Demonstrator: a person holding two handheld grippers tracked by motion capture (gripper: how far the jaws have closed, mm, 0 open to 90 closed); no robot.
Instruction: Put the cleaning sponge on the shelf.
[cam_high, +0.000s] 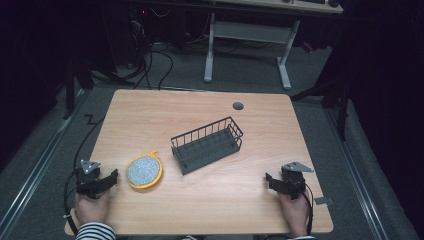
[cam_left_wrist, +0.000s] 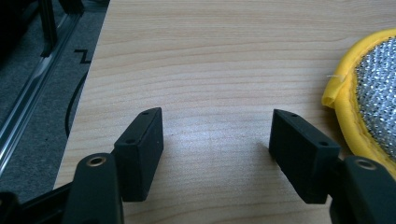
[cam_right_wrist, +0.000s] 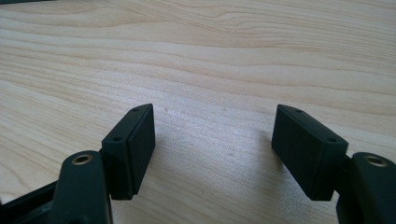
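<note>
Yellow-rimmed scrubber pad, silver sparkly middle, is sitting flat on the desk just beside my left gripper, and that's clearly the thing I'm about to go for. Nothing's picked up yet, so I'd call this the very start: both hands parked near the front edge, lining up.

Left gripper view has the pad off to the side of the jaws, close to one fingertip but not between them, and I can't tell if the rim actually brushes it. Jaws are spread wide, nothing in them, just bare wood grain in the gap.

Right gripper is way over on the other side, well apart from everything. Its jaws are spread wide too, empty, over plain desk.

Dark wire basket sits mid-desk, tilted at an angle, beyond the pad. My guess is the pad ends up in there.

Next move as I see it: swing the left gripper sideways so the pad's rim lands between the jaws, then clamp. It's thin and flat, so I'll probably need to come in low on the edge.
</note>
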